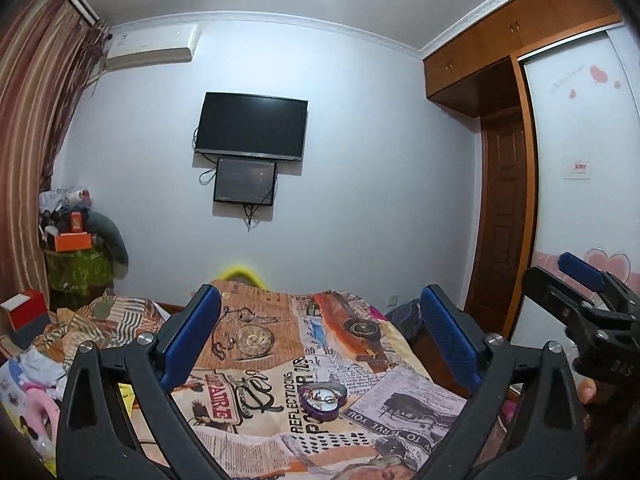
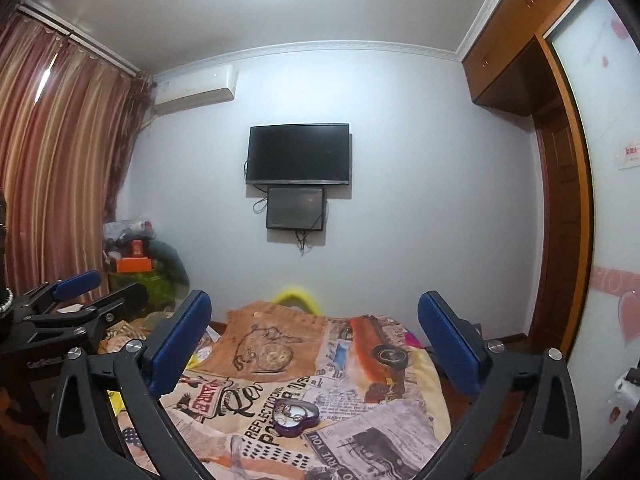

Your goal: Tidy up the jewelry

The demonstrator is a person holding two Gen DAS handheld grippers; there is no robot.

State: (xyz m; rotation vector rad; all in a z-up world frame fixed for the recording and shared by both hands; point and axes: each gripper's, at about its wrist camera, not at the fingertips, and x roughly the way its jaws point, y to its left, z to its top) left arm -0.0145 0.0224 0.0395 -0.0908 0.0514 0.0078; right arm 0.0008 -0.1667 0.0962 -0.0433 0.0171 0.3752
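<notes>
Centrally, on the printed cloth point(image 1: 280, 364), sits the heart box point(image 1: 325, 397) with jewelry point(image 1: 320, 394) inside; left gripper point(image 1: 320, 344) and right gripper point(image 2: 316, 344) hover above, both wide open and empty. Approach: descend slowly, pinch one piece, not the rim

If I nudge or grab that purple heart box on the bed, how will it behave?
The heart box is low and flat, so it probably won't tip. It sits on the soft bedspread, so a push may drag cloth with it. It's open, with loose jewelry inside, which could spill if tilted.
</notes>
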